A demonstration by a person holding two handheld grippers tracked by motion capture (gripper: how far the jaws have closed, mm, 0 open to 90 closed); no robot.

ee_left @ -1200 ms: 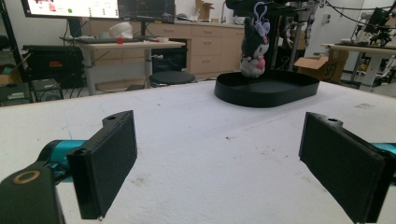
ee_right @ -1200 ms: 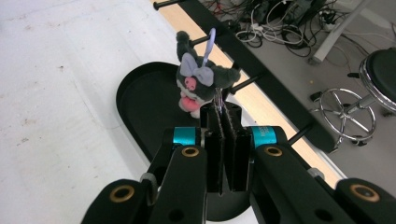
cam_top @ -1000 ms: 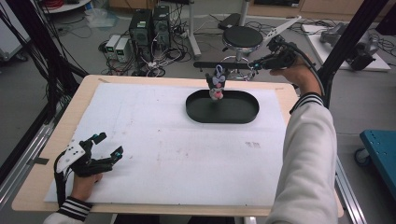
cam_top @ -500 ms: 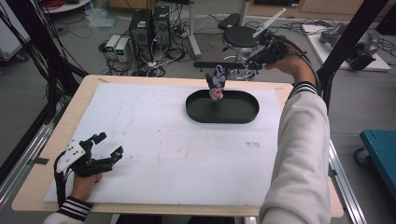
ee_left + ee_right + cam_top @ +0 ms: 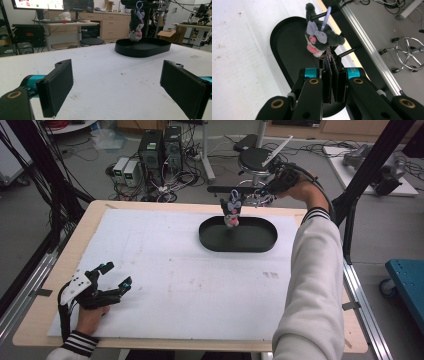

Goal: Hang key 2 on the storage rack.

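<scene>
White paper covers the wooden desk (image 5: 60, 320), which stands in a lab with computers and cables on the floor beyond its far edge. Near the far right corner of the desk lies a black oval tray (image 5: 260, 244). A small grey plush toy (image 5: 232, 209) with a pink patch hangs by a purple loop (image 5: 325, 20) from a black rod (image 5: 319, 15) over the tray's far-left part; in the left gripper view the plush toy (image 5: 136, 26) hangs just above the tray's (image 5: 150, 51) rim.

Beyond the far edge of the desk, the right gripper (image 5: 276, 181) is held up by an outstretched arm in a white sleeve (image 5: 312, 285), close to the toy on its right. In the right gripper view its two black jaws are pressed flat together with nothing between them, and their tips (image 5: 331, 58) come just beneath the plush toy (image 5: 319, 41); whether they touch it cannot be told.

At the near left corner of the desk, the left gripper (image 5: 116, 276) rests low over the paper, its jaws standing wide apart and empty, pointing across the desk toward the tray, well apart from it.
</scene>
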